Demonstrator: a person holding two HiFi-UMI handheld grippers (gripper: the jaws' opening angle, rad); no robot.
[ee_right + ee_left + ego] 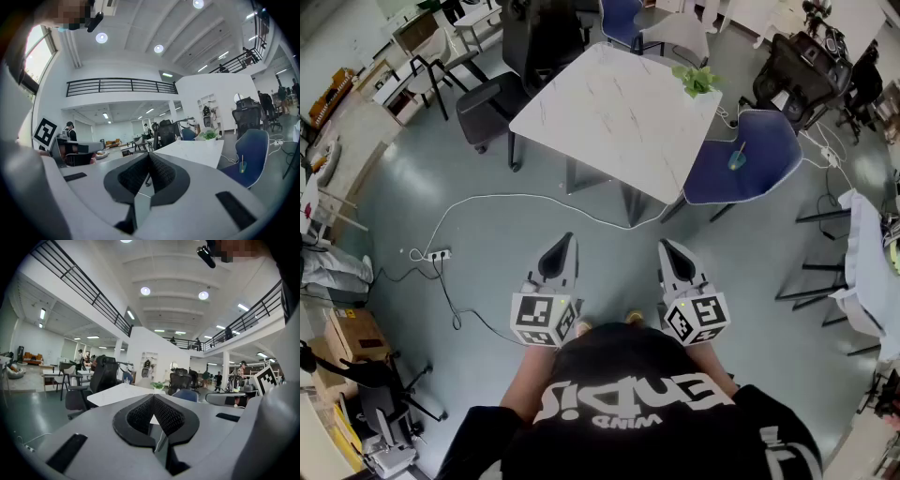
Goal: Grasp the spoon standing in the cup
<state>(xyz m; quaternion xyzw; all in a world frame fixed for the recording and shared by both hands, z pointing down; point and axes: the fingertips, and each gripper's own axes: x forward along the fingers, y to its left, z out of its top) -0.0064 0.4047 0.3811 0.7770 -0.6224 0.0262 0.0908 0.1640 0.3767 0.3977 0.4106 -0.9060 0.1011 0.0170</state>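
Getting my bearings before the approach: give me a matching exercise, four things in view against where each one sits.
Things:
1. cup
2. plant
3. power strip
4. black chair

Places:
A. on the floor, to the person's left
B. on the blue chair, on its seat
C. on the white table, at its right corner
D. beside the table's left edge

Pairs: 1-B, 2-C, 3-A, 4-D

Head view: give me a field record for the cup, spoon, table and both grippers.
cup: small, teal, on the seat of the blue chair, right of the table
spoon: upright in cup
table: white, plant at far corner
left gripper: jaws together, empty, far short of cup
right gripper: jaws together, empty, far short of cup
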